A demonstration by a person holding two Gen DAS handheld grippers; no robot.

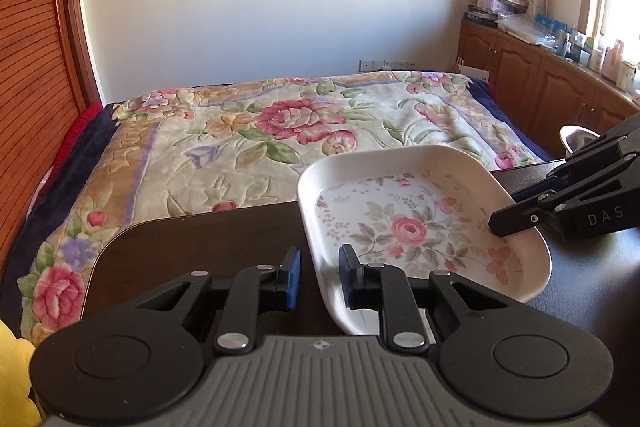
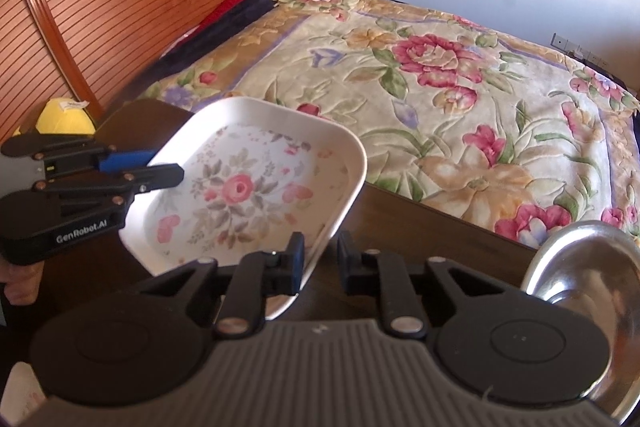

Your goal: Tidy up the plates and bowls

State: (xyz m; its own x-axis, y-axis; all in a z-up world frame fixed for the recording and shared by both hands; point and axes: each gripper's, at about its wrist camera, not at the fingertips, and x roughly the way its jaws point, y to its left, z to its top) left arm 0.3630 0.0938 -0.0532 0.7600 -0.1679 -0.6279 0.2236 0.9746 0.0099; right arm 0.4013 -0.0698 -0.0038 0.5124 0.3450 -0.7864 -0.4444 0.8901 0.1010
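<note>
Left gripper [image 1: 318, 277] fingers clamping near rim of floral square plate [image 1: 420, 227] | right gripper [image 2: 318, 261] gripping opposite rim, sharing the load | plate tilting above worktop [image 1: 192, 243], steel bowl [image 2: 592, 287] beside.

Black left gripper [image 1: 320, 277] with blue-padded jaws, ribbed grey base

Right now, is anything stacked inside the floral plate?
No. The floral plate shows its whole printed base bare in the right wrist view; only the gripper fingers reach over its rim, and the metal bowl sits apart on the table.
</note>
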